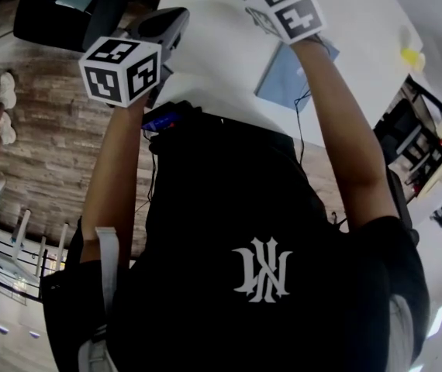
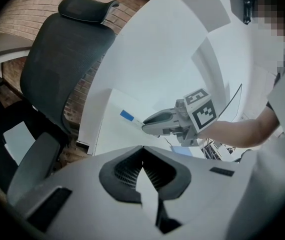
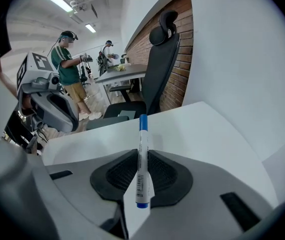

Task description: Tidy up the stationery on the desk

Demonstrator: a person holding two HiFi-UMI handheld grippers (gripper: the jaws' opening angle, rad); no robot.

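A white marker with a blue cap (image 3: 142, 160) stands between the pads of my right gripper (image 3: 142, 153), which is shut on it, cap pointing away over the white desk (image 3: 207, 129). In the left gripper view the same marker (image 2: 128, 116) sticks out of the right gripper (image 2: 147, 127) just above the desk. My left gripper (image 2: 142, 148) hovers at the desk's edge with its tips together and nothing between them. In the head view the left gripper (image 1: 167, 25) is upper left and the right one's marker cube (image 1: 287, 10) is at the top.
A blue notebook (image 1: 291, 76) lies on the desk (image 1: 221, 53) under my right forearm, with a small yellow thing (image 1: 412, 55) further right. A black office chair (image 2: 67, 59) stands off the desk's left end before a brick wall. Other people (image 3: 67, 69) work at a far table.
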